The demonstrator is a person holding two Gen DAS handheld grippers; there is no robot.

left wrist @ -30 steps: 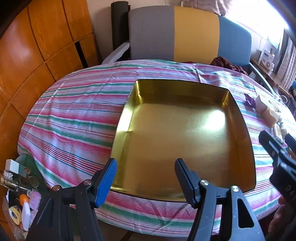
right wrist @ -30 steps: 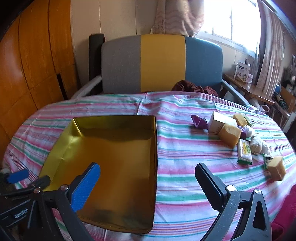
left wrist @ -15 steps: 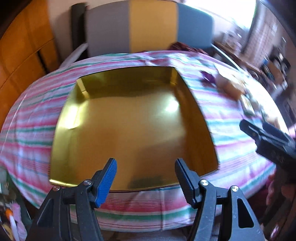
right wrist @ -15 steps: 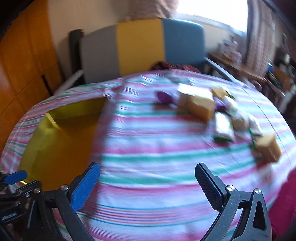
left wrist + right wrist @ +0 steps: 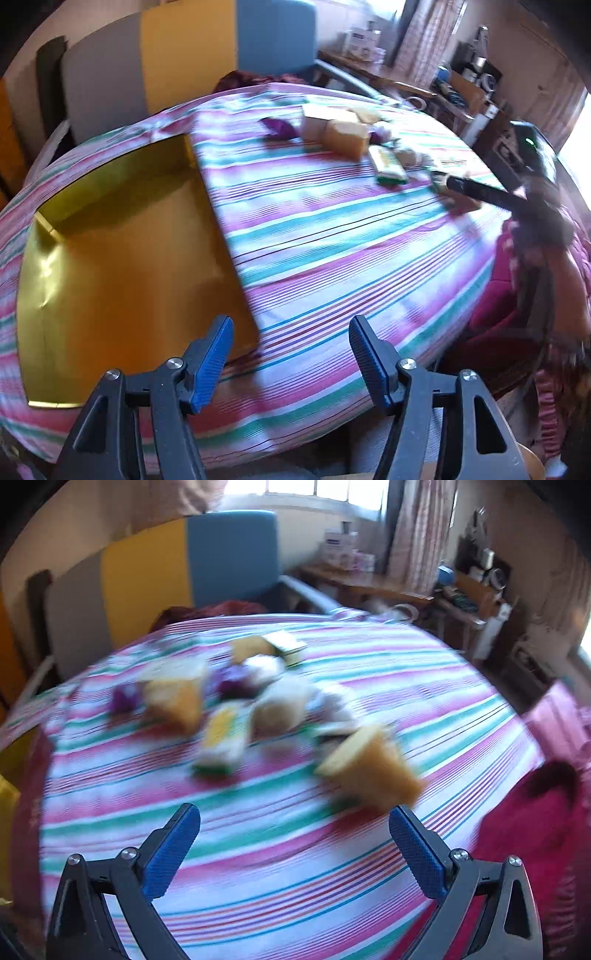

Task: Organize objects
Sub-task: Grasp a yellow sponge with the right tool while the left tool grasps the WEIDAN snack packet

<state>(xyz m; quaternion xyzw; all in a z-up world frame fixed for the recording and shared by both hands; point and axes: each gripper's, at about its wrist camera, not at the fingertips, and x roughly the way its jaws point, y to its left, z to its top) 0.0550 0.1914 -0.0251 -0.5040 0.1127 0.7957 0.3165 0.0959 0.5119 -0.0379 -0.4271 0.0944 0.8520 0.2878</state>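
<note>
A shallow gold tray point(image 5: 110, 258) lies empty on the striped tablecloth point(image 5: 332, 229), to the left in the left wrist view. My left gripper point(image 5: 291, 332) hangs open over the tray's near right corner, nothing between its fingers. A cluster of small items lies further right: yellow-tan blocks point(image 5: 347, 138), a purple wrapped piece point(image 5: 279, 127), a green-edged packet point(image 5: 388, 166). In the blurred right wrist view my right gripper point(image 5: 295, 823) stands open just short of that cluster, the nearest tan block point(image 5: 369, 768) ahead of its right finger. The right gripper's body point(image 5: 480, 192) also shows at the cluster's edge.
A grey, yellow and blue chair back point(image 5: 184, 66) stands behind the table. A cluttered side shelf point(image 5: 369, 583) and desk line the right wall. A red-clothed person point(image 5: 535, 830) is at the table's right edge. The cloth hangs over the near edge.
Both grippers have swung to the right. The left view has shifted from centred on the tray to its right corner. The right gripper has moved from beside the tray up to the cluster of items.
</note>
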